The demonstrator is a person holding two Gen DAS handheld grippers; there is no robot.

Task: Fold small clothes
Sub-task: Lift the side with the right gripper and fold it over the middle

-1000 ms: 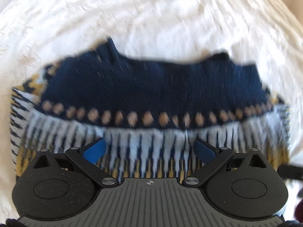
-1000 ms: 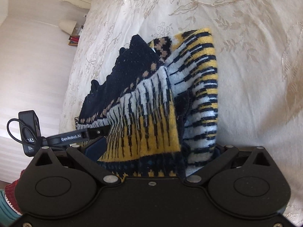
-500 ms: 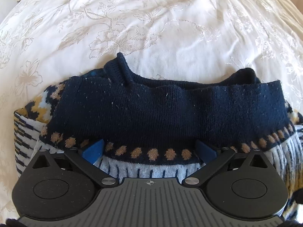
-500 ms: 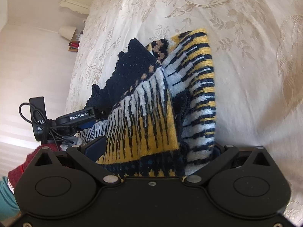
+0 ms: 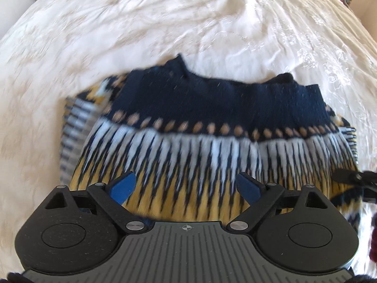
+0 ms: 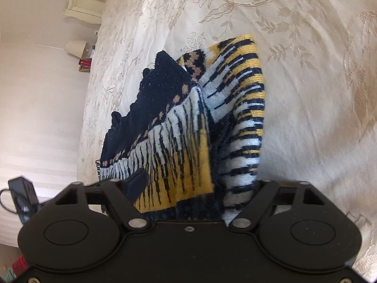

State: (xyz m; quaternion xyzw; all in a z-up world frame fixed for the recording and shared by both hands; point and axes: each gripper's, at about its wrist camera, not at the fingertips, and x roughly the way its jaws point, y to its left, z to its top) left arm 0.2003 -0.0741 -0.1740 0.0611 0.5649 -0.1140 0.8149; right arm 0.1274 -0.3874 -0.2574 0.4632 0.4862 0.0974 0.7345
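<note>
Left gripper (image 5: 186,188): jaws wide, closing, nothing pinched; sweater (image 5: 212,146) lies below and ahead of blue pads (image 5: 122,186), on bedspread (image 5: 165,35).

Right gripper (image 6: 188,188): jaws closing around sweater's near edge, fabric bunched between them; firm contact cannot tell.

Risks, judged:
- right jaws may catch only top layer, fold slides apart
- left closing above knit may snag a loose loop
- thick folded stack may spring open

Sweater: knit, navy yoke, tan dots, white-navy spikes, yellow hem, sleeve folded at right.
</note>
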